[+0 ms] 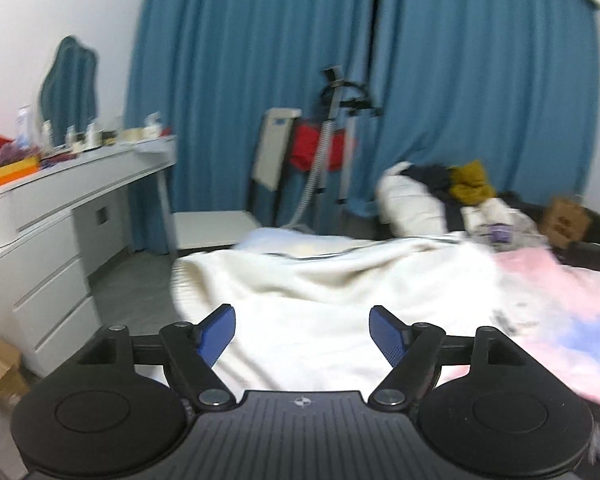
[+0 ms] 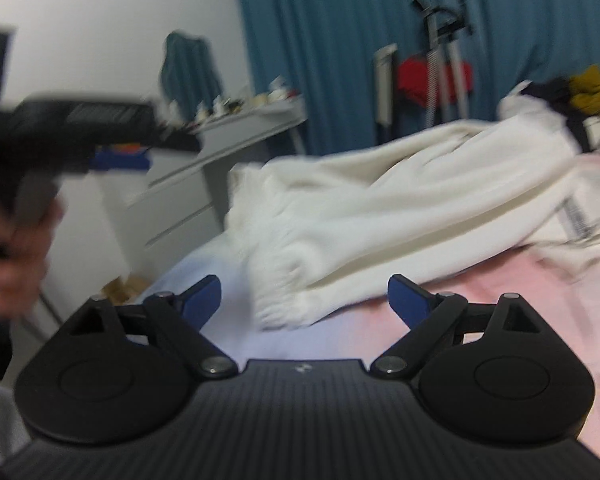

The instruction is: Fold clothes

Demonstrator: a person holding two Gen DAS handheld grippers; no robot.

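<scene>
A cream-white knitted garment [image 1: 332, 280] lies loosely bunched on the pink and pale-blue bed cover [image 1: 572, 320]. My left gripper [image 1: 302, 330] hovers above its near part, jaws apart, blue pads [image 1: 220, 332] bare. In the right wrist view the same garment [image 2: 400, 208] stretches across the bed, its ribbed hem [image 2: 284, 304] nearest. My right gripper [image 2: 304, 300] stands wide open just short of that hem, nothing between the fingers. At the left of that view a hand [image 2: 16, 248] carries the blurred left gripper [image 2: 112, 136].
A white dresser [image 1: 56, 216] crowded with bottles stands left of the bed. Blue curtains [image 1: 420, 80] hang behind, with a garment steamer [image 1: 328, 140] and a red item before them. A heap of clothes [image 1: 460, 184] and a cardboard box [image 1: 566, 220] lie at the bed's far end.
</scene>
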